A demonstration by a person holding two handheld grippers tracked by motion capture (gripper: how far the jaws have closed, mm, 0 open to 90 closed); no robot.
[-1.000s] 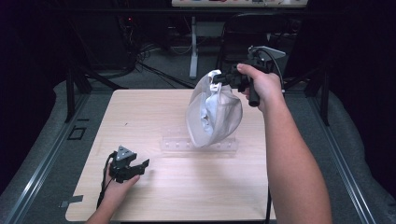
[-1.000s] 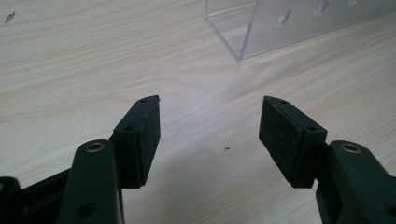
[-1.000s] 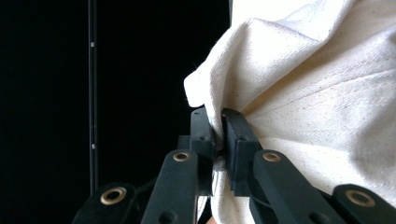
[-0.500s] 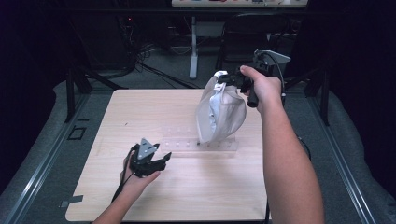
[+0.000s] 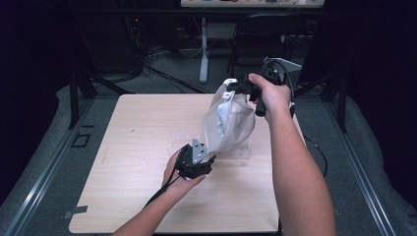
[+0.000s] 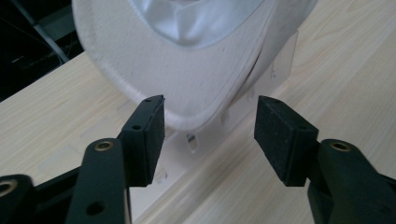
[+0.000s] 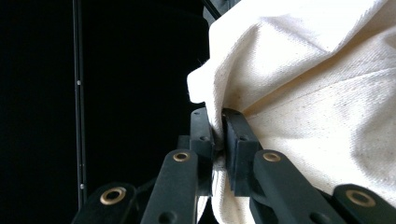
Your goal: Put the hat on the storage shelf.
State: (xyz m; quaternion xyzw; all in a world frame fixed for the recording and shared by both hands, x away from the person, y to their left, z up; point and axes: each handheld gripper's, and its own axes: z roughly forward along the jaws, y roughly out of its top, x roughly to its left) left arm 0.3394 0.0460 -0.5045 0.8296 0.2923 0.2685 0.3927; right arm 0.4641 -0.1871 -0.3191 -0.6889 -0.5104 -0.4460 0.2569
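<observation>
A white cloth cap (image 5: 228, 123) with a shiny lining hangs above the middle of the wooden table (image 5: 137, 128). My right gripper (image 5: 236, 87) is shut on its top edge; in the right gripper view the jaws (image 7: 218, 126) pinch a fold of the cream cloth (image 7: 317, 93). My left gripper (image 5: 209, 160) is open just below the cap's lower end. In the left gripper view the curved stitched rim (image 6: 196, 84) dips between the two pads of that gripper (image 6: 210, 135) without touching them. A clear plastic stand (image 5: 241, 152) lies on the table under the cap.
The clear stand (image 6: 275, 70) reaches up behind the cap's rim. Dark floor, cables and a chair frame (image 5: 255, 44) lie beyond the table's far edge. A metal rail (image 5: 44, 172) runs along the left side.
My left gripper has travelled from the table's front left to just under the cap. The right hand has kept its hold, and the cap has turned to hang narrower.
</observation>
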